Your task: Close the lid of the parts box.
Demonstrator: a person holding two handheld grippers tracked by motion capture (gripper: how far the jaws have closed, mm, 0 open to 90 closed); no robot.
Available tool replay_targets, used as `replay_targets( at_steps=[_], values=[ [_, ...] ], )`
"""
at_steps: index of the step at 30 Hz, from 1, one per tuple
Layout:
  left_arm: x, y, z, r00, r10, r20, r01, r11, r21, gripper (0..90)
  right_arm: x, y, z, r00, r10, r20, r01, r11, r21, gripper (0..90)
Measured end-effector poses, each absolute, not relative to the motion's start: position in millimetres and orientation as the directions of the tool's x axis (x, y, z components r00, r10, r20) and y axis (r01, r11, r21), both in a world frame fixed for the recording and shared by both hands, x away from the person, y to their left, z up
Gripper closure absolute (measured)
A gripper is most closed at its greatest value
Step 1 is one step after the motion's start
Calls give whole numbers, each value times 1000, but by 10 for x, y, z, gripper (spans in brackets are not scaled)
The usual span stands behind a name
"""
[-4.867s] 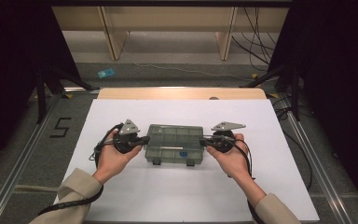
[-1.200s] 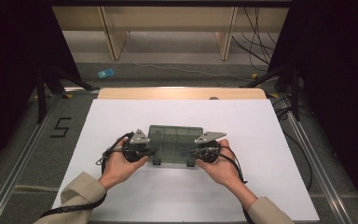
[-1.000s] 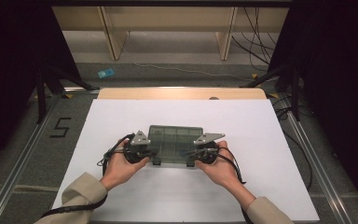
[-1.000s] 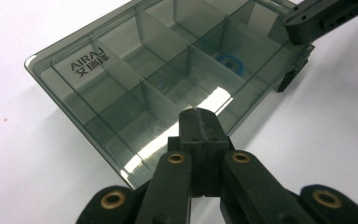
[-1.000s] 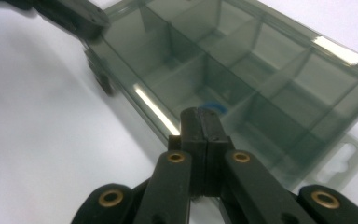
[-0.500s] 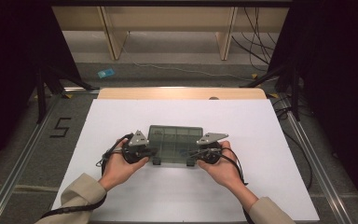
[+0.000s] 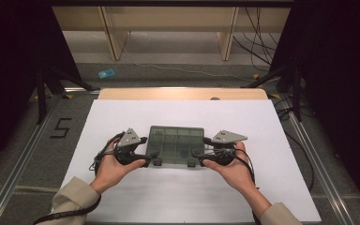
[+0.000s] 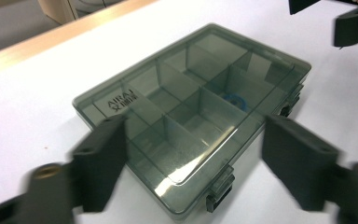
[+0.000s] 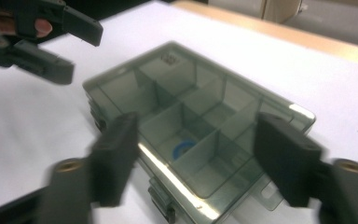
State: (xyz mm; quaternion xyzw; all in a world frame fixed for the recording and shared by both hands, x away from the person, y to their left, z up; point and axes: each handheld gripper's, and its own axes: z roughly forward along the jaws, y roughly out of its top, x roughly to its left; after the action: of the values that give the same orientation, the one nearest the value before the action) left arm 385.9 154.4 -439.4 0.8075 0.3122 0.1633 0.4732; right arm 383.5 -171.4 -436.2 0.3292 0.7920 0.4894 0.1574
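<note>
Two open hand-held grippers, left (image 7: 149, 152) and right (image 7: 199, 149), have just let go of the smoky clear plastic box (image 7: 176, 146); each should catch one front latch (image 8: 218, 190) gently.

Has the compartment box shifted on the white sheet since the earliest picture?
Yes. The compartment box has turned slightly on the white sheet and lies a little nearer the person's edge, farther from the wooden strip behind it.

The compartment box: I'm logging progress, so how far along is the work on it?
Looks done: the compartment box lies flat on the white table, lid down, a blue ring inside. In hand: nothing is gripped; the left gripper and right gripper have just been opening, jaws apart at its near corners. Left: the front latches; I cannot tell whether they are fastened.
</note>
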Motion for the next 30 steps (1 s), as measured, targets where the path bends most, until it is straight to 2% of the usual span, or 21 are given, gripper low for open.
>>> replay_targets(
  at_steps=[2, 6, 13, 22, 30],
  values=[
    [3828, 1587, -4370, 746, 665, -30, 345, -349, 871, 151, 3804, -1753, -4361, -739, 669, 83, 355, 282, 891, 217],
    [3770, 1661, -4347, 739, 673, -34, 341, -330, 880, 103, 3743, -1827, -4349, -746, 661, 84, 339, 268, 902, 169],
    [3666, 1809, -4319, 722, 690, -39, 334, -299, 894, 84, 3617, -1951, -4305, -746, 663, 68, 295, 237, 925, 161],
    [3544, 1979, -4290, 710, 703, -40, 316, -268, 910, 85, 3436, -2097, -4287, -737, 672, 74, 302, 230, 925, 162],
    [3383, 2037, -4285, 712, 701, -41, 293, -243, 925, 86, 3310, -2187, -4274, -735, 676, 60, 269, 210, 940, 162]
  ],
)
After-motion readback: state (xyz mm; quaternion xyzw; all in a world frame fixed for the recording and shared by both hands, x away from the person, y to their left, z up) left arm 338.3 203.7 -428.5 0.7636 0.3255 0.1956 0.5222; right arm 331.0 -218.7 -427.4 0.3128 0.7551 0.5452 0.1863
